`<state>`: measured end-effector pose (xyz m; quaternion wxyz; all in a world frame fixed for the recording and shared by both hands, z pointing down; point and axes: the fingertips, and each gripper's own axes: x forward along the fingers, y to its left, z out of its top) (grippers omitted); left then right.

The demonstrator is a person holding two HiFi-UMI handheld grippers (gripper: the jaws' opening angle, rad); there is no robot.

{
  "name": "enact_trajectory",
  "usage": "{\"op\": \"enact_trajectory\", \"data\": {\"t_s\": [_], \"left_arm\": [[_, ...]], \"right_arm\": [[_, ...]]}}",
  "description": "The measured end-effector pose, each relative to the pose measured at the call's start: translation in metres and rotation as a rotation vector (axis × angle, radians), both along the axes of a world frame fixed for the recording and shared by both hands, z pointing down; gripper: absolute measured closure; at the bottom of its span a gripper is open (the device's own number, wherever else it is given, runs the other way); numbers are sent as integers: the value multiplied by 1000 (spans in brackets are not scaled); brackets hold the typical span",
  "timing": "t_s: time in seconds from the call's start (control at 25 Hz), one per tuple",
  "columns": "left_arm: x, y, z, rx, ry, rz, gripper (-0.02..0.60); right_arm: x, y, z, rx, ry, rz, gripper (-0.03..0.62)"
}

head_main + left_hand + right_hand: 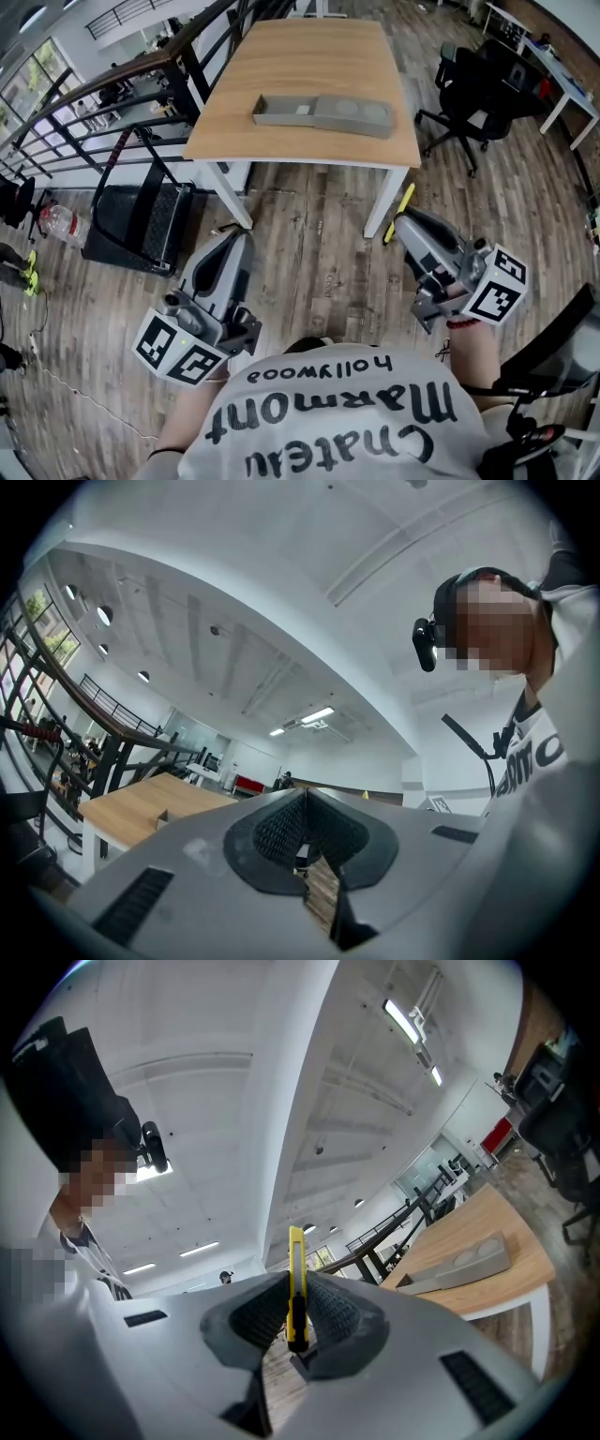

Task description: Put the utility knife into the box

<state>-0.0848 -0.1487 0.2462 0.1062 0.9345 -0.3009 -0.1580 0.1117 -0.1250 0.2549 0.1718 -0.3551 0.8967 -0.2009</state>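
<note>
Printed shirt cloth (328, 412) fills the bottom of the head view, with both grippers held out in front of it above a wooden floor (319, 262).

On the left, the left gripper (236, 242) points forward and up. Its own view shows the ribbed jaws brought together with nothing between them, so it carries nothing.

Ahead and between the two grippers stands the worktop (309, 56), pale wood on white legs. The box (319, 114) lies on it, grey and flat, with an open tray on its left half and a part with round hollows on its right. Nothing can be seen inside the tray. The box is well apart from both grippers.

On the right, the right gripper (405, 223) has its jaws clamped on the knife (296, 1269). The slim yellow body stands upright between the pads, and its top end sticks out past the tips. The box (469, 1265) shows far off to the right in that gripper's view.

The step in hand looks like the carry: the knife is gripped but is nowhere near the box. The next move probably calls for stepping up to the worktop, bringing the right gripper over the open tray, turning the knife to lie along it, lowering it and only then letting the jaws part.
</note>
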Motion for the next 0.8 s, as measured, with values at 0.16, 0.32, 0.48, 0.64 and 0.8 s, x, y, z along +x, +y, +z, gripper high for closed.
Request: {"op": "enact_trajectory", "data": {"t_s": [0.16, 0.32, 0.48, 0.64, 0.8], "left_arm": [[-5, -13, 5, -11, -2, -10, 572], [-13, -24, 8, -15, 0, -26, 572], [-18, -33, 4, -5, 14, -36, 572], [-18, -33, 4, 0, 20, -23, 572], [-19, -31, 7, -2, 32, -20, 572]], "right_arm": [[-2, -16, 2, -2, -2, -1, 537], [-8, -29, 3, -5, 3, -13, 536], [-13, -38, 3, -7, 8, -15, 537], [-20, -41, 3, -6, 17, -23, 537], [-23, -37, 4, -10, 33, -29, 537]]}}
